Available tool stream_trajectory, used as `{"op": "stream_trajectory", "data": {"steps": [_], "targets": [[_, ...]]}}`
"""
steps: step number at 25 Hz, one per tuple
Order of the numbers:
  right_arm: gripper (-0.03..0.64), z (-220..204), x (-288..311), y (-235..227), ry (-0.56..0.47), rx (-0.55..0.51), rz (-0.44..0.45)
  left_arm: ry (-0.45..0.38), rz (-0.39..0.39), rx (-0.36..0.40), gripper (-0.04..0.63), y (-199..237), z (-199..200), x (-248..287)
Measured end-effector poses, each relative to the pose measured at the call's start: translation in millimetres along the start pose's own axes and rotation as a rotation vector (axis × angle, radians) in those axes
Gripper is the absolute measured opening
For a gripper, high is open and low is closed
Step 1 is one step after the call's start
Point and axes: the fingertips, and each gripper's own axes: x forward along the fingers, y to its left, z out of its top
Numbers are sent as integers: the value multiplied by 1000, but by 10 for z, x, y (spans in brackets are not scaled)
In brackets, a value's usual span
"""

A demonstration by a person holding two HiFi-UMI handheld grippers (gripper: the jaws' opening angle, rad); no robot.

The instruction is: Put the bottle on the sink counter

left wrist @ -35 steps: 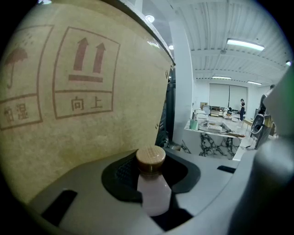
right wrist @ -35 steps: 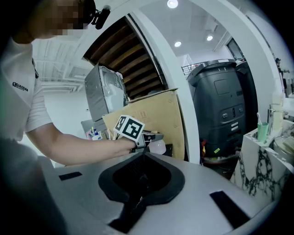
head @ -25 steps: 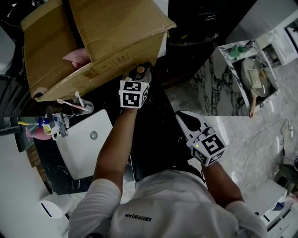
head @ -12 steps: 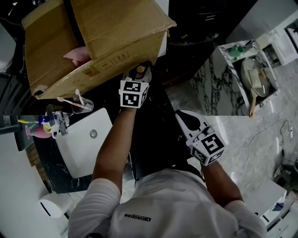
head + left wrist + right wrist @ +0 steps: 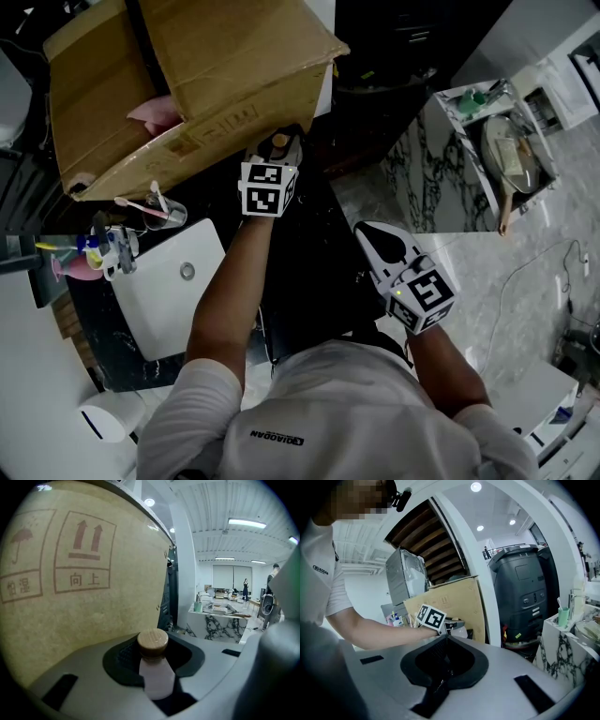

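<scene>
two grippers show, and only one is busy: the left gripper [image 5: 284, 150] is clamped on a small bottle [image 5: 157, 677], its jaws pressing the pale, pinkish body just under a round cork-like stopper [image 5: 152, 640], with the bottle standing upright between them. the right gripper [image 5: 367, 232] hangs back near the person's body, jaws closed together with nothing between them. the bottle is held in the air right beside the printed side wall of a big cardboard box [image 5: 216, 56], above the dark strip of the sink counter [image 5: 117, 356] and not yet set on it. the white basin [image 5: 173, 291] lies below and to the left in the head view, with a cup of toothbrushes [image 5: 161, 214] at its corner near the box. as for handling, the bottle looks small and light, with a stiff, smooth wall – whether glass or plastic i cannot tell – so it probably slides easily under the pads and could crack if knocked against the stone. the present hold, on the body below the stopper, seems the sound one, since the stopper itself might pull loose. a narrow base under a tall shape suggests it could tip, so it likely wants a flat bare patch of counter, clear of the basin's edge and the cup, with the base fully down before the jaws let go.
</scene>
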Motion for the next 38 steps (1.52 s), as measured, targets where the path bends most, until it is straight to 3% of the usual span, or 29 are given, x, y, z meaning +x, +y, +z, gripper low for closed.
{"op": "stream_trajectory", "data": {"steps": [22,38], "targets": [[41,58,-65,131,-16,-18,28,4,30,14,169,17,38,-182],[41,74,-220,338,-28,-37,88,8,81,-12,178,-53,5,-742]]}}
